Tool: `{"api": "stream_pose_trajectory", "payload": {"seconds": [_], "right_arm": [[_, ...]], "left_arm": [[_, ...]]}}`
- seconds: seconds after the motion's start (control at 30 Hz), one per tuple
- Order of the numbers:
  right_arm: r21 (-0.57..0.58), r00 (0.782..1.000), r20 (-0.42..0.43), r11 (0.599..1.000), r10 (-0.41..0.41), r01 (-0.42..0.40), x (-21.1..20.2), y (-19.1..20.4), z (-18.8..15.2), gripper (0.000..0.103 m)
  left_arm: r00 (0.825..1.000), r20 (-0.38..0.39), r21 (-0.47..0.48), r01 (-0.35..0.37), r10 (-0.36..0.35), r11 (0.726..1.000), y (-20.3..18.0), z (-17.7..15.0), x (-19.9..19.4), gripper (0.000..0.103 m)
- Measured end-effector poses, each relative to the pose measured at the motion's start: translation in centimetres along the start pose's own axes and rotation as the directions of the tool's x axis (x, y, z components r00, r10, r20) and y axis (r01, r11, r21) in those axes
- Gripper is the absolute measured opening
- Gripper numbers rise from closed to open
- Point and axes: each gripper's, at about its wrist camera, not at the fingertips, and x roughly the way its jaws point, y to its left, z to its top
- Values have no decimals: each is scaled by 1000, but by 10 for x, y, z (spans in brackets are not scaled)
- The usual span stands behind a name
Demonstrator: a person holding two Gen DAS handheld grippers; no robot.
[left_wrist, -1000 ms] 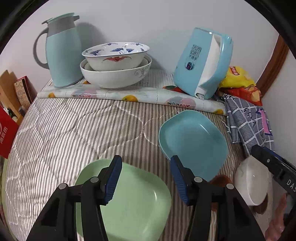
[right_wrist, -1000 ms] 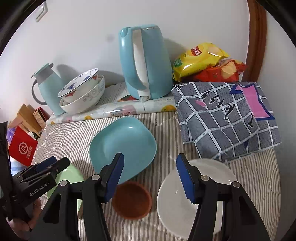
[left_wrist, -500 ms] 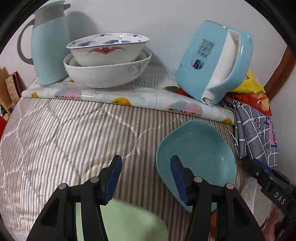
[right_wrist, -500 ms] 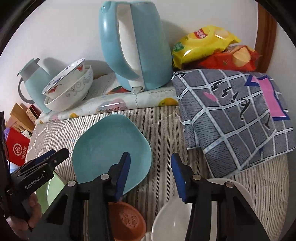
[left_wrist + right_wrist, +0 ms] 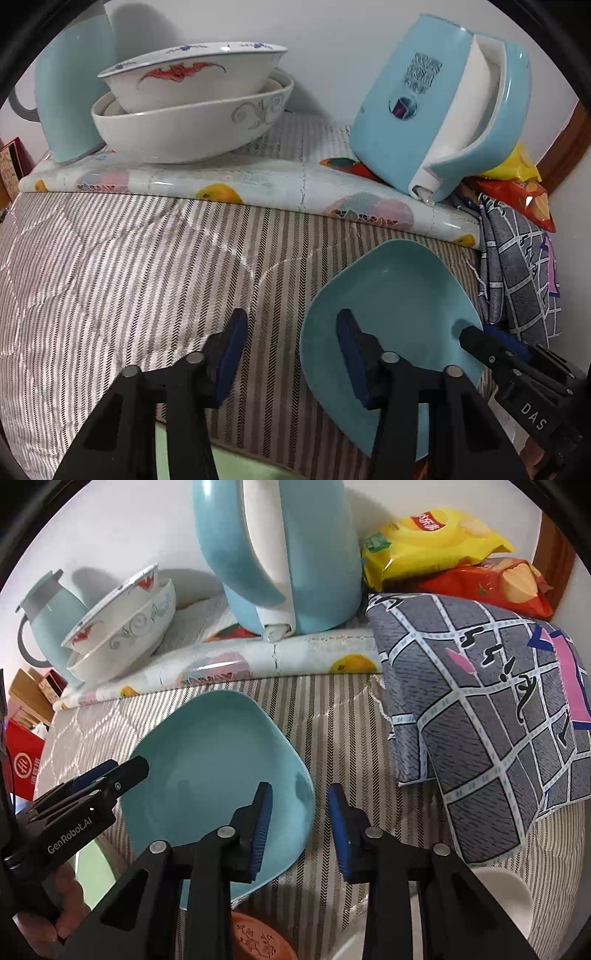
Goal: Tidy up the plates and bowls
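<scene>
A teal square plate lies on the striped quilt; it also shows in the right wrist view. My left gripper is open, its jaws straddling the plate's left rim. My right gripper is open, its jaws either side of the plate's right rim. A light green plate lies under the left gripper and shows in the right wrist view. Two stacked patterned bowls stand at the back left. A small brown dish and a white bowl lie near the right gripper.
A light blue kettle and a blue thermos jug stand on a fruit-print mat by the wall. A grey checked cloth and snack bags lie at the right. Red boxes sit off the left edge.
Both grippers have moved forward and lower toward the teal plate. The right gripper's jaws have narrowed. The green plate, brown dish and white bowl have slid to the bottom of the views.
</scene>
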Motion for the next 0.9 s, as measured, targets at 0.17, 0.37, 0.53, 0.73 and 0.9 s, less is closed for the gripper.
{"api": "stream_pose_trajectory", "payload": {"seconds": [0.17, 0.37, 0.53, 0.73, 0.9], "right_arm": [[-11, 999, -24, 999, -36, 36, 9, 4, 2, 25], [-20, 998, -41, 998, -55, 54, 19, 8, 4, 9], [-5, 998, 10, 998, -61, 61, 10, 5, 6, 7], [-7, 997, 66, 999, -44, 44, -11, 7, 6, 7], [-14, 994, 107, 999, -30, 32, -36, 13, -1, 7]], "left_arm": [[1000, -21, -2, 4, -4, 1000, -2, 1, 11, 32], [1000, -22, 15, 20, -20, 1000, -8, 1, 17, 13], [999, -1, 13, 39, -39, 999, -10, 2, 14, 11], [997, 53, 5, 49, -49, 999, -9, 2, -12, 11], [995, 83, -1, 56, -56, 998, -6, -1, -38, 11]]}}
